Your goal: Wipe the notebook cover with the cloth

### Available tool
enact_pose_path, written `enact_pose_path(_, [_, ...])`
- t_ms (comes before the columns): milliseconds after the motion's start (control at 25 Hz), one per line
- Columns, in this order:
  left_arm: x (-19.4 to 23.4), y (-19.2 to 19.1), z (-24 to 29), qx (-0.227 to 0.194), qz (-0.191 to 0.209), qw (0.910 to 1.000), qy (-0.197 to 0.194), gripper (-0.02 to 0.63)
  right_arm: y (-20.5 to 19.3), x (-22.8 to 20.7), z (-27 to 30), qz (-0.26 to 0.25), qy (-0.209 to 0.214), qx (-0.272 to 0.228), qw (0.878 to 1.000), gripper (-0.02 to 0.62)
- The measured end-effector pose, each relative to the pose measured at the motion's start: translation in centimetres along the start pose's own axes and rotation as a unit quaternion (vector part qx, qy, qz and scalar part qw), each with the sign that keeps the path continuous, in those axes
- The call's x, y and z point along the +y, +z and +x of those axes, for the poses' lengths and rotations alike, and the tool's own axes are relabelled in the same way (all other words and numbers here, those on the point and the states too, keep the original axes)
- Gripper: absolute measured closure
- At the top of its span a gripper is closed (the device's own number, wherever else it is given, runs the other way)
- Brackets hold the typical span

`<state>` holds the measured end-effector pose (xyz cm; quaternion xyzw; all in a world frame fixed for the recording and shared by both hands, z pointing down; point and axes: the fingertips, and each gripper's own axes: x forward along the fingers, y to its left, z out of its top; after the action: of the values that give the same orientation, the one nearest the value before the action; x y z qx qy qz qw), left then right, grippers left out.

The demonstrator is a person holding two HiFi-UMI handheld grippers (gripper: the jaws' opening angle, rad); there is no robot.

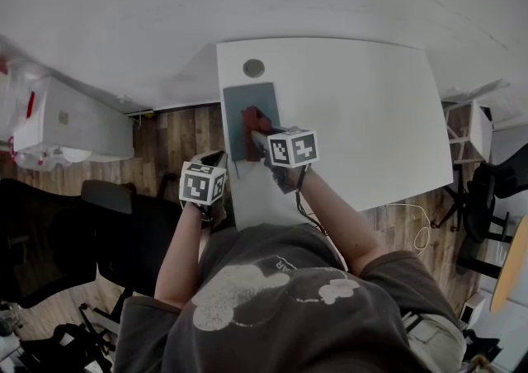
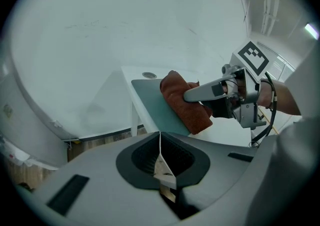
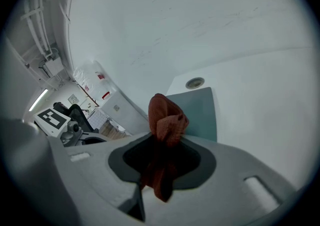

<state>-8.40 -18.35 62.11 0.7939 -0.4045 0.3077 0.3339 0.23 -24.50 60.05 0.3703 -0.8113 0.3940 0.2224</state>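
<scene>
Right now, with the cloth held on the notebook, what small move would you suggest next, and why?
I'd probably sweep the right claw forward along the grey-green notebook cover: its rust-red cloth rests around the cover's middle, while the stretch toward the round table grommet lies bare.

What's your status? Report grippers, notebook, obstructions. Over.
Left gripper shut, at near edge of notebook. Right gripper shut on cloth; cloth resting on notebook cover. Nothing else on cover.
</scene>
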Motion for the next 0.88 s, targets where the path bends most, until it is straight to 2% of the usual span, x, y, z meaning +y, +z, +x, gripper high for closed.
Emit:
enact_pose_path(600, [-3.9, 1.1, 0.1, -0.015, 0.0, 0.9999, 0.007, 0.601, -0.4, -6.1, -5.0, 0.009, -0.03, -0.018, 0.999, 0.489])
enact_pose_path(880, [-5.1, 1.2, -0.4, -0.027, -0.015, 0.9991, 0.028, 0.601, -0.6, -7.9, -6.5, 0.02, -0.016, -0.019, 1.0, 0.489])
